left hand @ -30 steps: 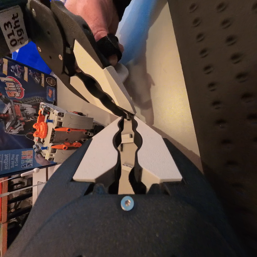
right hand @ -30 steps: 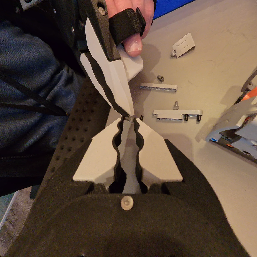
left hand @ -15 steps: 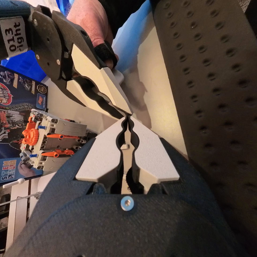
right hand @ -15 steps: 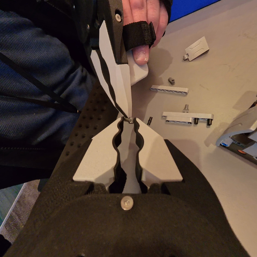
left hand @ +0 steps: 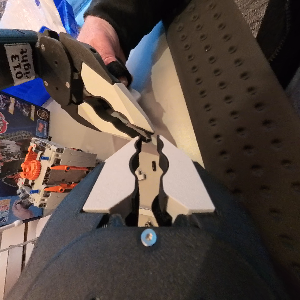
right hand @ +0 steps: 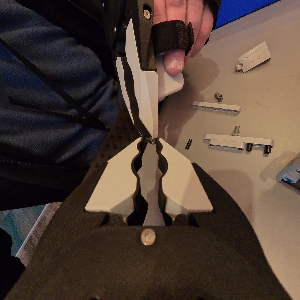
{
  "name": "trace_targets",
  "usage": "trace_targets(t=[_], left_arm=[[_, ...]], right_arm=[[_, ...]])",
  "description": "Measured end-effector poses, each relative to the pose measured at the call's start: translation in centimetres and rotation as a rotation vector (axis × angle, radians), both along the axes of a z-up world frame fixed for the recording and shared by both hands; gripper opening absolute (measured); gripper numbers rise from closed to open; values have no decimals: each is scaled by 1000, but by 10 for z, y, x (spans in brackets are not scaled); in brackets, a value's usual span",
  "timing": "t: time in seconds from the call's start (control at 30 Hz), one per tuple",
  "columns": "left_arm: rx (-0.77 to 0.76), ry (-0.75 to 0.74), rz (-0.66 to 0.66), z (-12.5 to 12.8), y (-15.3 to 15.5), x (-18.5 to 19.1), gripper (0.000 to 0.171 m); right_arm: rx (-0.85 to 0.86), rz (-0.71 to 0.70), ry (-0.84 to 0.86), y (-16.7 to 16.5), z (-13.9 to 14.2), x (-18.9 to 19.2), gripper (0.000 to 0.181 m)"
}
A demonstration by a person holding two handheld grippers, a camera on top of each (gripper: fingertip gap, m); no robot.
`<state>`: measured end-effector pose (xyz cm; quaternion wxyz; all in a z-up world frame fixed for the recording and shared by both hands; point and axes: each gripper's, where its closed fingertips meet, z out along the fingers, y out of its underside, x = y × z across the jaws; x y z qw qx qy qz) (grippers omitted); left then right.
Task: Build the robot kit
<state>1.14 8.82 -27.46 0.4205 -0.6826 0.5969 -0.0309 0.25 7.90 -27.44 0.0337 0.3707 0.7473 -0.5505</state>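
Observation:
My right gripper point(right hand: 150, 140) is shut on a small dark pin point(right hand: 152, 141), held just above the grey table point(right hand: 243, 211). My left gripper point(right hand: 148, 135) comes down from above and its tips meet the pin from the other side. In the left wrist view my left gripper point(left hand: 149, 138) is open, its fingertips on either side of the pin point(left hand: 148, 139). The right gripper point(left hand: 146, 135) reaches in from the upper left, pinching the pin. A hand holds each gripper.
On the table lie a grey beam point(right hand: 215, 108), a beam assembly with black pins point(right hand: 238, 142), a loose black pin point(right hand: 188, 144), a grey bushing point(right hand: 218, 96) and a grey panel point(right hand: 254, 60). A grey and orange built model point(left hand: 53, 172) stands by a blue box point(left hand: 16, 146). A black perforated seat point(left hand: 227, 113) is at the table's edge. Only a small space, under 4 cm, lies between the two pairs of fingers. My left gripper's tips are some 8 cm from the black perforated seat point(left hand: 227, 113). It turns up in the right wrist view point(right hand: 115, 149) as well.
My left gripper was shut half a second ago and has opened around the pin. My right gripper stays shut on the pin. Both grippers have shifted slightly over the table.

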Motion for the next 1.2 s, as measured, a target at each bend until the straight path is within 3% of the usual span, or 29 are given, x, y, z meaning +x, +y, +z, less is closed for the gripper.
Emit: trace_targets(t=[0.47, 0.7, 0.93, 1.2], left_arm=[[59, -21, 23, 10, 4, -1, 6], [112, -171, 85, 40, 13, -6, 5], [189, -303, 76, 69, 13, 1, 3], [214, -369, 60, 86, 8, 4, 3]], right_arm=[[-150, -16, -16, 2, 15, -2, 10], [-286, -103, 78, 17, 47, -11, 17], [-424, -56, 131, 15, 74, -4, 17], [-464, -18, 162, 13, 82, 3, 20]])
